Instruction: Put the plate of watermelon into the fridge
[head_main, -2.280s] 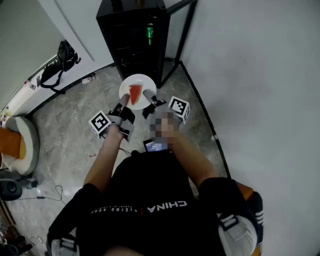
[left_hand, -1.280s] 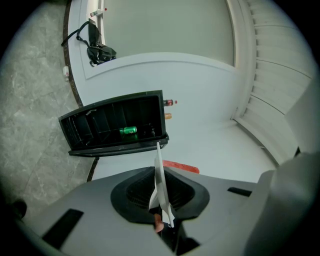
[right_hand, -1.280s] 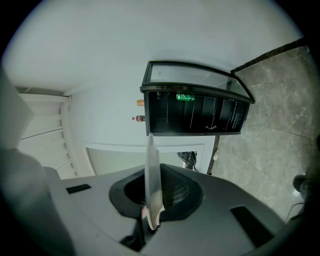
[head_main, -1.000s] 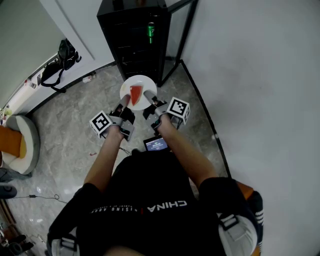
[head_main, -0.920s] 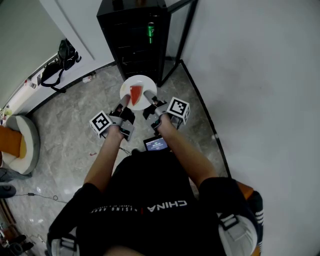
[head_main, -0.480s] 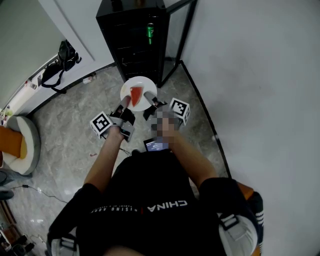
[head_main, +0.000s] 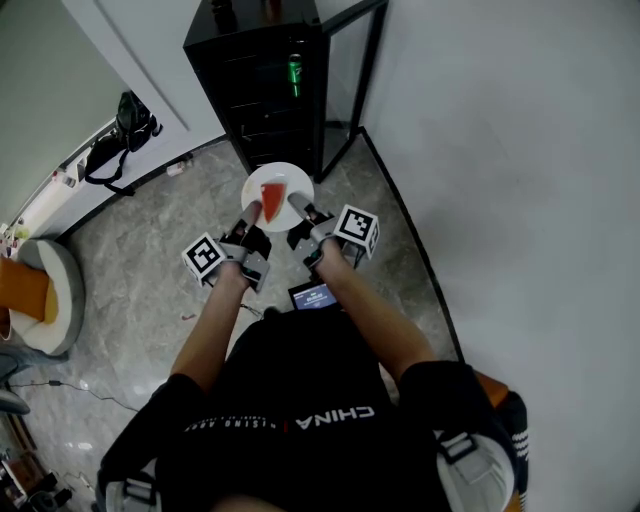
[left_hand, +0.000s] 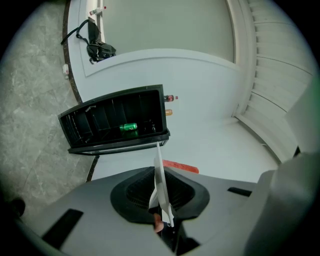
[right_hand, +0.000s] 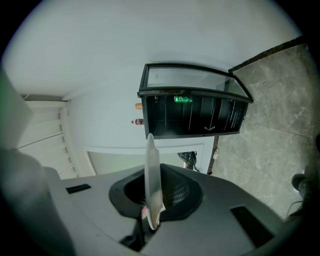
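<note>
In the head view, the white plate (head_main: 278, 188) carrying the watermelon slice (head_main: 270, 199) hangs level over the floor (head_main: 140, 240), just short of the black fridge (head_main: 262, 90), whose glass door (head_main: 352, 75) stands open. The left hand-held gripper (head_main: 251, 213) and the right hand-held gripper (head_main: 298, 207) each take a near side of the rim, probably so the slice cannot slide.

In the left gripper view, the jaws pinch the plate's rim, seen edge-on, and point towards the shelves, where a green can (left_hand: 128, 128) lies.

In the right gripper view, the jaws likewise clamp the rim.

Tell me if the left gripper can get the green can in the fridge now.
Probably not: the left gripper is shut on the plate, as is the right gripper. The fridge stands open, so the green can itself is unobstructed.
</note>
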